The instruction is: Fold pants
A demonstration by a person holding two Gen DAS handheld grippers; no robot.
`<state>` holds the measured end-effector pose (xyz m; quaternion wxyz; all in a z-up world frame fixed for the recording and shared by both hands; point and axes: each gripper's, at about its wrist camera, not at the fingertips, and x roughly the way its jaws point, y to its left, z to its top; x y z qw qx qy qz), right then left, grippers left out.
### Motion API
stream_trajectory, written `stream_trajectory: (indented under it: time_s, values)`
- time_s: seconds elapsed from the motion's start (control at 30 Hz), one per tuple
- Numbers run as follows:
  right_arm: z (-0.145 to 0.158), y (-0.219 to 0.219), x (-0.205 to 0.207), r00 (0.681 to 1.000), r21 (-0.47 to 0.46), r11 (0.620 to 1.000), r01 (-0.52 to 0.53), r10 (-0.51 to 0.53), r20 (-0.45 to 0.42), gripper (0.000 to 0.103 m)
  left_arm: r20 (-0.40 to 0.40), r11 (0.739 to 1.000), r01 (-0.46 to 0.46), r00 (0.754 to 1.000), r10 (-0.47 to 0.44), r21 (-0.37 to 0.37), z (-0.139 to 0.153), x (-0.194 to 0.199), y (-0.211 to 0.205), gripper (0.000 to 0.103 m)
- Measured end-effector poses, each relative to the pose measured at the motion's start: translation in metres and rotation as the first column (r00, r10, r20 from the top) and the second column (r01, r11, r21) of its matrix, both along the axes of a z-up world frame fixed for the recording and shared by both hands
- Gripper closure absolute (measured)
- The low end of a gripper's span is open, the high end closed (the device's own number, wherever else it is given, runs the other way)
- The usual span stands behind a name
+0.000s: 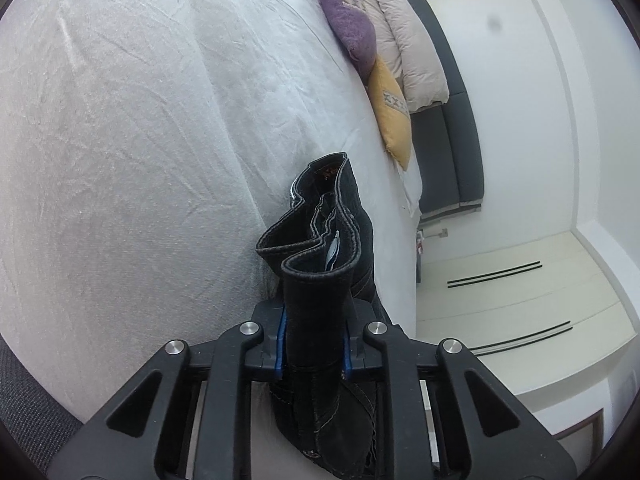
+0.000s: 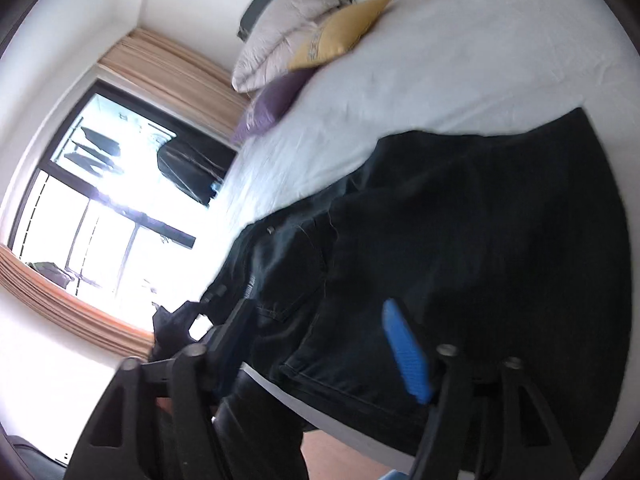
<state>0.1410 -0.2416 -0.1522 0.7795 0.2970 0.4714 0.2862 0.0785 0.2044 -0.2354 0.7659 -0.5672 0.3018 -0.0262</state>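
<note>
Black denim pants were spread near the bed's foot edge, partly hanging over it. A bunched waistband section was clenched in the left gripper. The right gripper was released, jaws wide over the cloth; a matching waistband hold was likely needed for an even fold.

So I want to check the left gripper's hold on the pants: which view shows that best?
The left wrist view: the left gripper is shut on a bunched fold of the black pants, blue pads pressing both sides. The right wrist view is blurred; it shows the pants spread on the bed, and the open right gripper.
</note>
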Motion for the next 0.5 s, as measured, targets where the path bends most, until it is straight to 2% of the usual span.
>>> stream_trajectory:
  time_s: [0.03,0.07,0.13,0.2,0.27,0.33,0.37,0.4,0.43,0.47,0.5]
  values:
    - [-0.014,-0.002,0.004,0.999,-0.027,1.000,0.007,-0.009,-0.045,0.024,0.002,1.000,0.001,1.000,-0.001,0.007,0.002,0.000,0.000,0.086]
    - [-0.034,-0.007,0.006,0.994,-0.060,0.998,0.013,-0.019,-0.111,0.036,0.003,1.000,0.002,1.000,-0.002,0.011,0.008,-0.001,-0.002,0.086]
    - [-0.040,-0.020,-0.002,0.995,-0.057,0.997,0.049,-0.053,-0.081,0.050,0.011,1.000,0.007,1.000,-0.007,0.023,0.016,0.000,-0.006,0.087]
    - [-0.033,-0.030,-0.008,0.990,0.016,0.997,0.077,-0.074,-0.117,0.044,0.016,0.999,0.013,1.000,-0.014,0.052,0.023,0.000,-0.008,0.087]
    - [-0.022,-0.032,-0.011,0.996,0.128,0.990,0.057,-0.047,-0.081,0.034,0.017,0.998,0.014,1.000,-0.016,0.068,0.030,0.001,-0.011,0.087]
    - [-0.018,-0.031,-0.013,0.999,0.128,0.991,0.043,-0.041,-0.017,0.025,0.028,0.997,0.012,1.000,-0.014,0.072,0.036,0.001,-0.013,0.087]
    - [-0.026,-0.030,-0.012,0.999,0.120,0.992,0.050,-0.047,-0.022,0.022,0.034,0.997,0.014,0.999,-0.016,0.077,0.039,0.001,-0.015,0.087]
    - [-0.039,-0.029,-0.010,0.998,0.100,0.994,0.051,-0.046,-0.050,0.024,0.039,0.996,0.018,0.999,-0.022,0.090,0.043,0.000,-0.017,0.087]
    - [-0.048,-0.027,-0.011,0.998,0.051,0.998,0.043,-0.040,-0.051,0.036,0.044,0.994,0.023,0.999,-0.028,0.107,0.049,0.000,-0.020,0.087]
    - [-0.045,-0.025,-0.013,0.999,-0.003,0.999,0.039,-0.039,-0.022,0.039,0.047,0.993,0.027,0.998,-0.033,0.118,0.055,0.001,-0.022,0.087]
    - [-0.040,-0.027,-0.015,0.999,0.013,0.999,0.041,-0.041,-0.018,0.037,0.052,0.991,0.032,0.998,-0.039,0.132,0.061,0.001,-0.025,0.087]
